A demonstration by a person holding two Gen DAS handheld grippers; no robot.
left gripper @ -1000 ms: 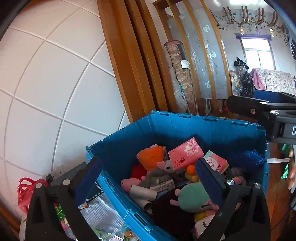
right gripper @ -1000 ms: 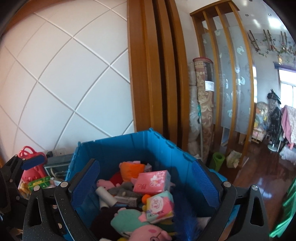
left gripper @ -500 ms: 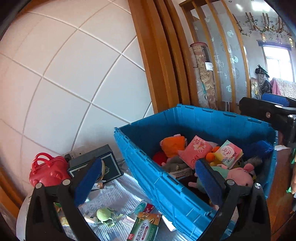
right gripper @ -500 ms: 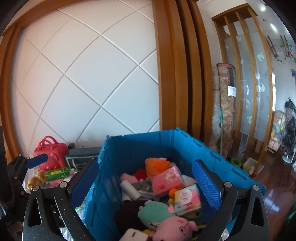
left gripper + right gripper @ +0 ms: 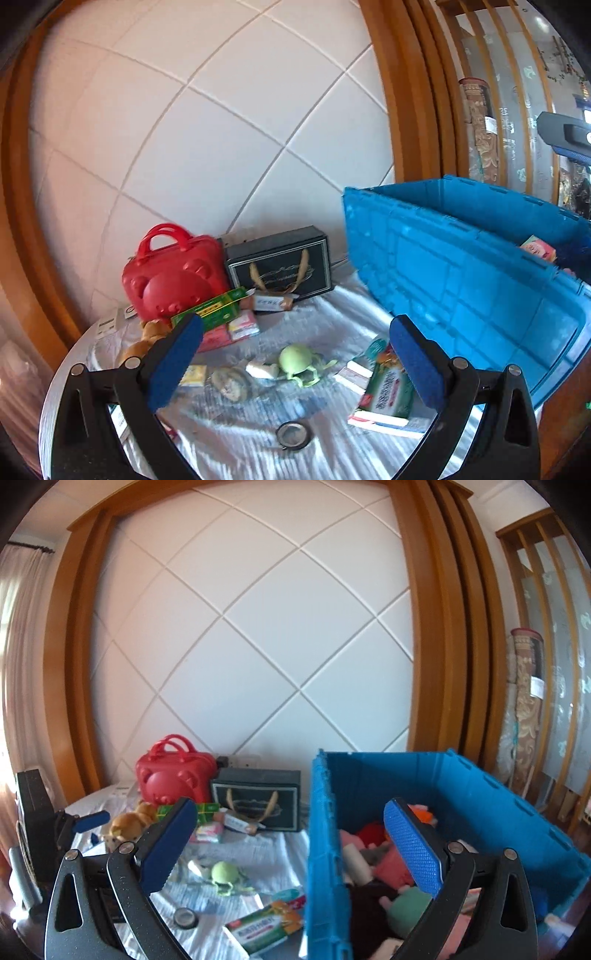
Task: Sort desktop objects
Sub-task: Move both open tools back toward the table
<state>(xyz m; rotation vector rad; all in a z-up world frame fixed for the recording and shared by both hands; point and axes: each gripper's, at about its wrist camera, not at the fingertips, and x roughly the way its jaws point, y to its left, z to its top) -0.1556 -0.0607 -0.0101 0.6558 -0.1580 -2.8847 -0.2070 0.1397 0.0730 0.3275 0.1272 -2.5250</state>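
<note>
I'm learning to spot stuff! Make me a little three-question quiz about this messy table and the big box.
1. True or false: the left gripper holds the green toy.
2. The red bag sits: A) in the blue crate, B) on the table beside the black gift box.
3. What colour are the right gripper pads?

Key: 1 false, it is open and empty. 2 B. 3 blue.

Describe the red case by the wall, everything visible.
The red case is a glossy, hard-looking plastic handbag with a moulded bear face on its front and two looped handles on top. It stands upright and closed at the back of the table, against the white wall, beside the black box. A green carton leans at its base.
</note>
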